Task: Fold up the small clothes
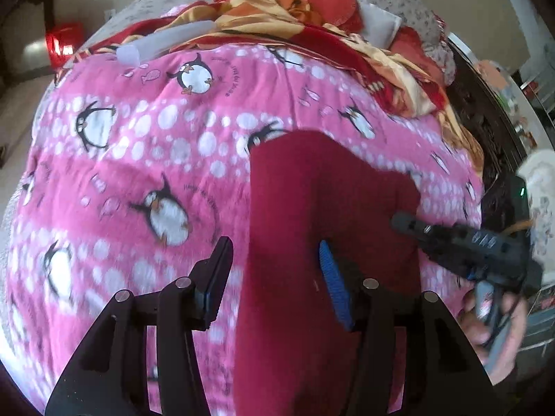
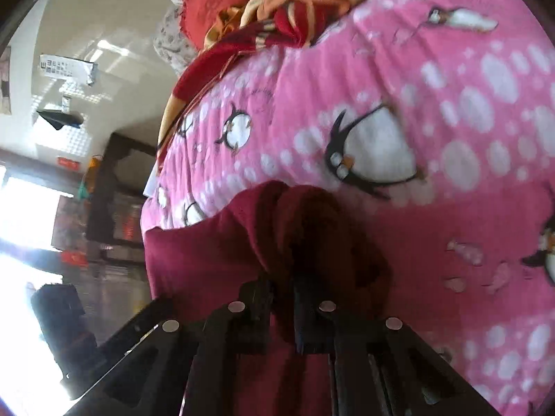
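Spread wide, the left gripper (image 1: 277,263) straddles a maroon garment (image 1: 322,208) whose bunched edge the right gripper (image 2: 282,298) pinches, over the penguin blanket (image 1: 138,145).

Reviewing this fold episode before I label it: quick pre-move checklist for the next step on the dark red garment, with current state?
1. Right gripper shut on the dark red garment: ok, cloth is bunched between its fingers.
2. Left gripper has a hold: not ok, jaws stand open with the garment edge between them.
3. Garment lies on the pink penguin blanket: ok.
4. Garment flat for folding: not ok, it is humped up at the right gripper.
5. Pile of red and yellow cloth apart from the garment: ok, it lies at the blanket's far end.
6. Near edge of the garment: cannot tell, hidden behind the grippers.
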Motion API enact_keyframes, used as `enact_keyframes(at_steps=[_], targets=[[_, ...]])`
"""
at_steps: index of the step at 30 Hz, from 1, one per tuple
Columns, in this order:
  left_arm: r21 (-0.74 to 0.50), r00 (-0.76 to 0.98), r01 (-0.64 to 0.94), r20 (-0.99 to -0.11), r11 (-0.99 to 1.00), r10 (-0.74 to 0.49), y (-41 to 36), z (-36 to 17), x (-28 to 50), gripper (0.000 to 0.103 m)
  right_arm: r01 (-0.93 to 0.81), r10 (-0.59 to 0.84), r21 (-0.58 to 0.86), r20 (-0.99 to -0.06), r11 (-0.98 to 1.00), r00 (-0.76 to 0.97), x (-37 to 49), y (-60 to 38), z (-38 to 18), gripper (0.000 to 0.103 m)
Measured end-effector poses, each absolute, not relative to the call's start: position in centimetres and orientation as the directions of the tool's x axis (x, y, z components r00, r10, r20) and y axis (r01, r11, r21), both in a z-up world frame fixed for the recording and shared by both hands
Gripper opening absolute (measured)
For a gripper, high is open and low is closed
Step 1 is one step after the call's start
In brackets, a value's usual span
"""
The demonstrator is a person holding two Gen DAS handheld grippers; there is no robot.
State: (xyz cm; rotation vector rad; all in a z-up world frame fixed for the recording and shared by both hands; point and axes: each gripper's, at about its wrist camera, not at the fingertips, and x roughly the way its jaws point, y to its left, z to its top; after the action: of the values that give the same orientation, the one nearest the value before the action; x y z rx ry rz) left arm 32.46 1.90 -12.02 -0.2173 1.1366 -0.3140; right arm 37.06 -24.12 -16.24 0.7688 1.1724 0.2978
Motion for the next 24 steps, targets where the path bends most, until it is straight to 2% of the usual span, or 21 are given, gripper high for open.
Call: enact_keyframes(at_steps=[1,2,3,4,5,8,12,13,14,15,16,17,21,23,24], targets=[[-0.333,0.386,0.146,-0.848,0.932,-0.364,2.1,-11.8,31.4,0.052,0.186,0.591,0.687,-0.709,0.703,0.384,36.6,-24.2,-15.8,0.021],[-0.340,0.386,0.153,-0.843,0.928,-0.373,2.4,-11.6,30.4,0.053,0.194,0.597,0.689,-0.710,0.698,0.374,35.9,-24.2,-14.9,0.042],[-0.349,0.383,0.158,-0.841,0.924,-0.383,2.9,-11.6,29.0,0.053,0.183,0.598,0.691,-0.706,0.699,0.381,34.9,-24.0,-13.9,0.054],[-0.352,0.378,0.159,-0.841,0.922,-0.386,3.3,-11.6,28.1,0.053,0.155,0.593,0.692,-0.696,0.706,0.404,33.5,-23.9,-12.7,0.075],[-0.357,0.371,0.155,-0.843,0.921,-0.389,3.8,-11.9,27.0,0.053,0.121,0.581,0.683,-0.689,0.720,0.433,31.8,-23.9,-11.5,0.086],[-0.356,0.359,0.136,-0.852,0.925,-0.381,4.7,-12.8,24.9,0.053,0.115,0.568,0.667,-0.700,0.736,0.433,27.1,-24.1,-11.7,0.086],[-0.391,0.304,0.116,-0.861,0.913,-0.407,4.7,-14.9,23.7,0.053,0.203,0.597,0.683,-0.718,0.701,0.357,23.6,-23.6,-16.4,0.085],[-0.412,0.291,0.123,-0.855,0.903,-0.430,4.6,-15.2,23.4,0.051,0.223,0.608,0.687,-0.721,0.692,0.332,22.9,-23.2,-17.9,0.072],[-0.416,0.285,0.125,-0.854,0.901,-0.434,4.5,-15.3,23.2,0.043,0.230,0.622,0.693,-0.717,0.683,0.315,22.7,-22.6,-18.7,0.050],[-0.421,0.280,0.124,-0.854,0.898,-0.439,4.3,-15.6,22.9,0.015,0.235,0.642,0.711,-0.701,0.663,0.310,22.3,-22.3,-19.4,0.039],[-0.426,0.272,0.124,-0.854,0.896,-0.444,4.3,-15.6,22.7,0.012,0.239,0.653,0.726,-0.686,0.645,0.320,21.7,-22.6,-19.6,0.025],[-0.431,0.279,0.115,-0.851,0.895,-0.445,4.4,-15.3,22.5,0.011,0.249,0.659,0.737,-0.674,0.628,0.333,21.5,-22.7,-19.8,0.022],[-0.432,0.295,0.058,-0.854,0.900,-0.429,5.3,-15.0,22.1,0.011,0.237,0.635,0.727,-0.681,0.644,0.365,21.0,-23.3,-18.8,0.021],[-0.413,0.292,0.057,-0.864,0.909,-0.410,5.3,-15.1,21.8,0.013,0.255,0.629,0.708,-0.704,0.659,0.328,20.6,-23.5,-19.9,0.033],[-0.408,0.303,0.061,-0.862,0.911,-0.406,5.4,-14.8,21.2,0.020,0.279,0.658,0.733,-0.680,0.620,0.324,20.2,-24.0,-20.4,0.035]])
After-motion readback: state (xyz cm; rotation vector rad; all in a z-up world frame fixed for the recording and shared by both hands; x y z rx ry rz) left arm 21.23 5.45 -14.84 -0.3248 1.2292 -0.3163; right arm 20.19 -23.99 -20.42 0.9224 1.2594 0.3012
